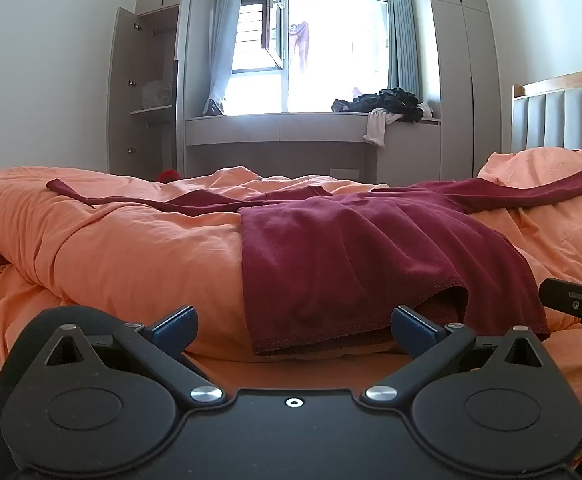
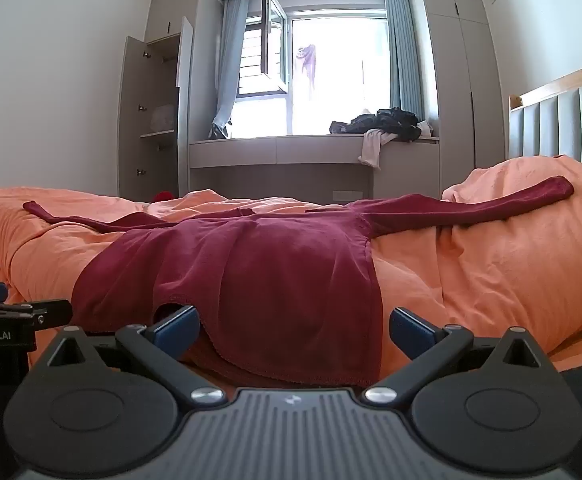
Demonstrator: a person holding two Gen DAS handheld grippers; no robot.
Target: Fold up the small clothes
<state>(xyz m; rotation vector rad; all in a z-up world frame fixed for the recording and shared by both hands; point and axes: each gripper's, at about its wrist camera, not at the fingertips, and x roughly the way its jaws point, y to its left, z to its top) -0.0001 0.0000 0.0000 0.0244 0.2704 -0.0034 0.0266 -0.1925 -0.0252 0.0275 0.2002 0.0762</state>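
The red top (image 1: 351,248) is lying flat on the orange bed (image 1: 131,248), sleeves stretching out left and right. The left gripper (image 1: 293,326) and right gripper (image 2: 293,326) are waiting wide apart, empty, near its hem. Folding is just starting; next, I think, each needs to pinch a hem corner.

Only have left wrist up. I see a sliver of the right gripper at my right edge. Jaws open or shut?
Observer: Open. The right gripper has its jaws spread wide, with nothing clamped.
Operator: Where's the hem relative to it?
Observer: The dark red shirt hangs with its hem between the two fingers. The right corner ends just inside the right finger.
Operator: And the gap in the hem I see near my right finger?
Observer: From the right wrist, that gap sits just behind the right gripper's left finger.
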